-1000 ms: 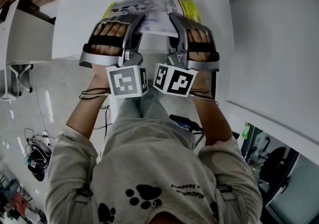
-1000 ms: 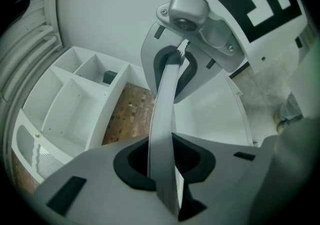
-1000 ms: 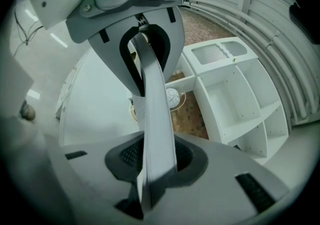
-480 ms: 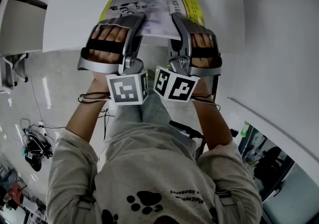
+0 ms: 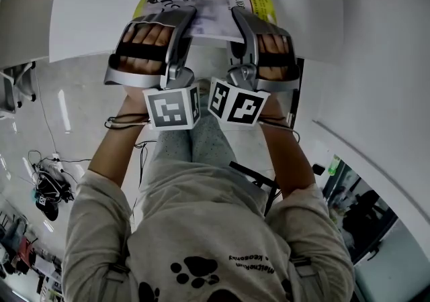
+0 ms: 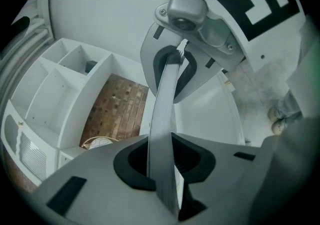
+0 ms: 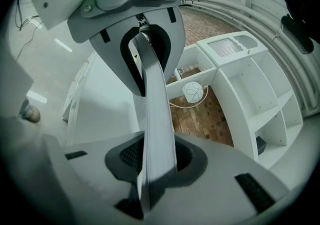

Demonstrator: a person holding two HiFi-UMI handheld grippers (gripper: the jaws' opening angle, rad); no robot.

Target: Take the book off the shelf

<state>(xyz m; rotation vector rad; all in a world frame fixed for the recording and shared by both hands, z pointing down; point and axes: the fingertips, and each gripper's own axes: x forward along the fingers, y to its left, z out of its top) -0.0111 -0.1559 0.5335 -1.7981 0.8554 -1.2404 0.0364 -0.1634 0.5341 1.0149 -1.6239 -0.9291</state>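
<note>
The book (image 5: 201,4), with a grey illustrated cover and a yellow strip, lies flat between my two grippers, over a white surface (image 5: 87,19). My left gripper (image 5: 183,24) is shut on the book's near edge at the left. My right gripper (image 5: 236,20) is shut on the same edge at the right. In the left gripper view the book (image 6: 164,114) runs edge-on through the left gripper (image 6: 165,161), and the right gripper (image 6: 172,69) clamps it further along. In the right gripper view the book's pages (image 7: 155,114) sit clamped in the right gripper (image 7: 157,161).
A white shelf unit with open compartments (image 6: 60,84) stands against a brick surface (image 6: 117,109); it also shows as the shelf unit (image 7: 255,94). A white round lamp (image 7: 192,90) lies on the bricks. Cables and gear (image 5: 44,193) lie on the floor at the left.
Both grippers have come down together with the book still clamped. The shelf compartments at the top edge of the head view have slid out of sight.
</note>
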